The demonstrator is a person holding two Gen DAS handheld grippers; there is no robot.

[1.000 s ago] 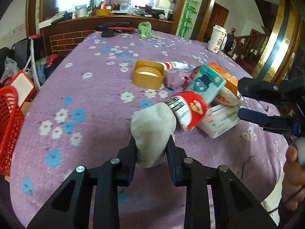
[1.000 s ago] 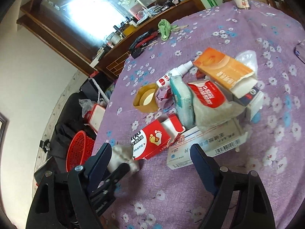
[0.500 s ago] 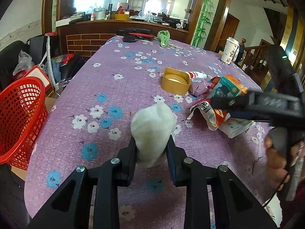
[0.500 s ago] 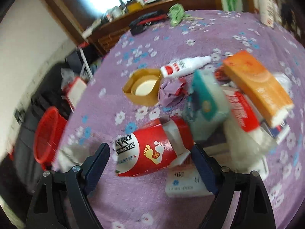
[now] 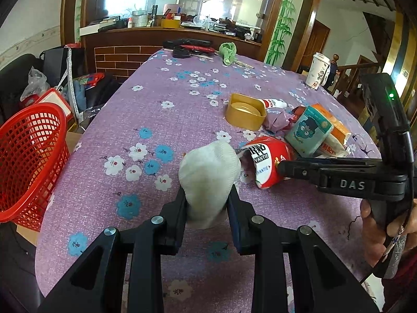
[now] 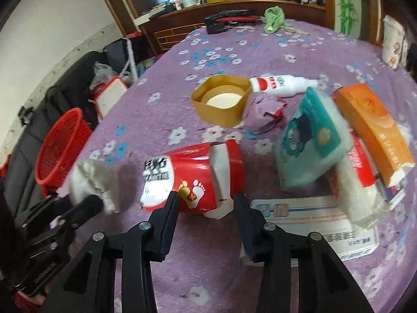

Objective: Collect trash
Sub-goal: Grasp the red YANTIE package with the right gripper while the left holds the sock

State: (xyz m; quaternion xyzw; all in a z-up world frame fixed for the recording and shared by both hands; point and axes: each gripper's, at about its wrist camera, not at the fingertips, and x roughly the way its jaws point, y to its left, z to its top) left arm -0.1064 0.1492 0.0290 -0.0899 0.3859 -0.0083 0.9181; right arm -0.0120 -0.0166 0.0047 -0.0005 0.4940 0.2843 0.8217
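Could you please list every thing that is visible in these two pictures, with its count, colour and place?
white wad: 1, white, between the left gripper's fingers
red box: 1, red and white, lying on the cloth, between the right gripper's fingers
yellow tub: 1, mustard, table middle
spray bottle: 1, white and red, lying behind the tub
crumpled paper: 1, purple, beside the tub
tissue pack: 1, teal, in the pile
orange box: 1, orange, in the pile
flat box: 1, white and blue, under the pile
basket: 1, red, beside the table
paper cup: 1, white, far edge
green cloth: 1, green, far end
tablecloth: 1, purple, flowered
left gripper: black, shut on the wad
right gripper: black, closing around the red box
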